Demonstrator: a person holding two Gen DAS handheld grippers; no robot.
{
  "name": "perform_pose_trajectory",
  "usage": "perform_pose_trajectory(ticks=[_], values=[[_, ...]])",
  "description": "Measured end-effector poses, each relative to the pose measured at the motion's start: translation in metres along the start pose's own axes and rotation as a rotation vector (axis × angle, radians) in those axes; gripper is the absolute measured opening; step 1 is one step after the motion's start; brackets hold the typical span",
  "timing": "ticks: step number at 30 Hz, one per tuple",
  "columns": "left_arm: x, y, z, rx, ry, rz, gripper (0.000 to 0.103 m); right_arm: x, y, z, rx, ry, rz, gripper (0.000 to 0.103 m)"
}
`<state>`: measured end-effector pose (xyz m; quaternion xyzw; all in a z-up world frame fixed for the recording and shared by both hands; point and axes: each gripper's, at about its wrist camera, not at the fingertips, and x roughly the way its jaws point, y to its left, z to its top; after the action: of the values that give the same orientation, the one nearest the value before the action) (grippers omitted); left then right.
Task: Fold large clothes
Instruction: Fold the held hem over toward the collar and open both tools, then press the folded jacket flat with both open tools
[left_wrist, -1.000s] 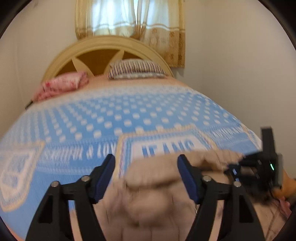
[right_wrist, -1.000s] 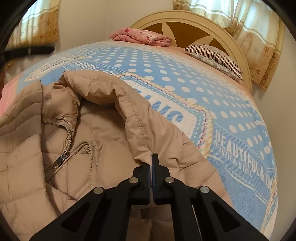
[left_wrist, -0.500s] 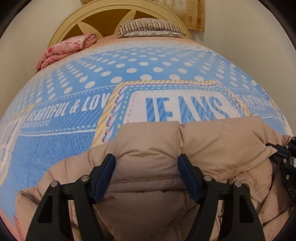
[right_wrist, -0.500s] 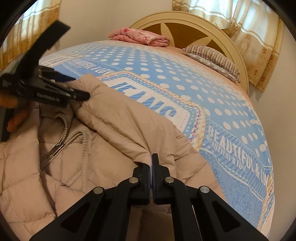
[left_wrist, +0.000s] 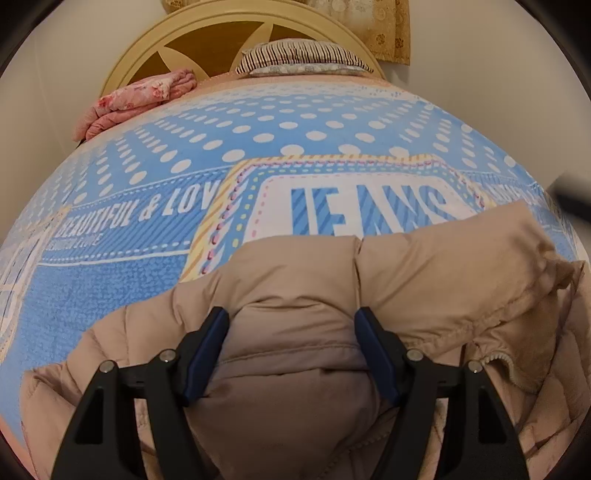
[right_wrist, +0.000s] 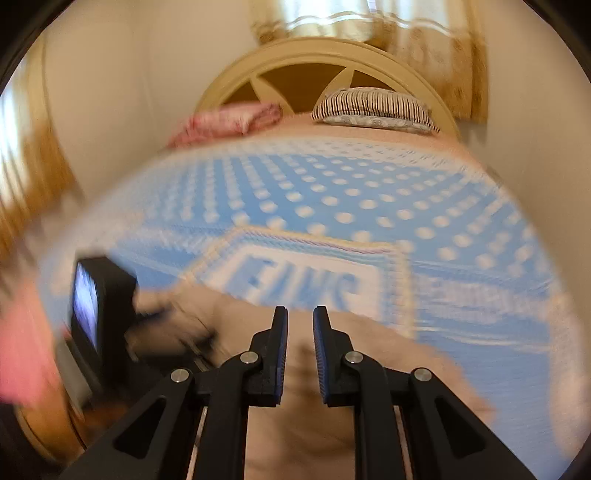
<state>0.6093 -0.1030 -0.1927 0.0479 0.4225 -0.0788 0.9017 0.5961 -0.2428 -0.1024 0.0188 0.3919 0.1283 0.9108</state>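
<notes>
We see a bed covered by a blue polka-dot blanket printed with "JEANS" (left_wrist: 258, 147). A beige quilted puffer jacket (left_wrist: 424, 277) lies on it, directly under and between the left fingers, spreading to both sides. Far beyond the fingertips, by the headboard, rest a striped pillow (left_wrist: 303, 57) and, left of it, a folded pink floral cloth (left_wrist: 136, 99).

Left gripper (left_wrist: 291, 354) and right gripper (right_wrist: 299, 354), black angular arms, silver screws, blue-padded fingers (left_wrist: 207, 350)

Left gripper (left_wrist: 291, 328): I see its jaws spread wide.
Right gripper (right_wrist: 300, 325): I see a narrow gap between its jaws.
</notes>
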Motion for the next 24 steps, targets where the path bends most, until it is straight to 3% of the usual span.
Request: perform_pose_trajectory(ticks=[1,3,6,8,11,13,16,24], values=[[-0.007,0.002,0.0,-0.013,-0.016,-0.007,0.074,0.02,-0.003,-0.009,0.02,0.048,-0.051,0.015],[-0.03,0.004,0.005,-0.039,-0.086,-0.06,0.074,0.042,-0.011,-0.027,0.056,0.098,-0.034,0.015],[-0.053,-0.004,0.014,-0.049,-0.163,-0.146,0.074,0.047,-0.021,-0.041,0.091,0.075,-0.014,0.015],[-0.049,-0.02,0.02,-0.029,-0.136,-0.198,0.074,0.048,-0.024,-0.042,0.102,0.07,-0.006,0.015],[-0.02,-0.03,0.019,-0.013,-0.064,-0.181,0.074,0.051,-0.027,-0.044,0.107,0.069,-0.008,0.015],[-0.003,-0.023,0.013,-0.055,-0.033,-0.17,0.074,0.051,-0.028,-0.046,0.106,0.059,-0.002,0.015],[0.006,-0.016,0.01,-0.076,-0.021,-0.192,0.076,0.052,-0.028,-0.051,0.113,0.043,0.012,0.015],[0.019,-0.026,0.003,-0.058,-0.003,-0.136,0.077,0.061,-0.027,-0.052,0.111,0.059,-0.007,0.015]])
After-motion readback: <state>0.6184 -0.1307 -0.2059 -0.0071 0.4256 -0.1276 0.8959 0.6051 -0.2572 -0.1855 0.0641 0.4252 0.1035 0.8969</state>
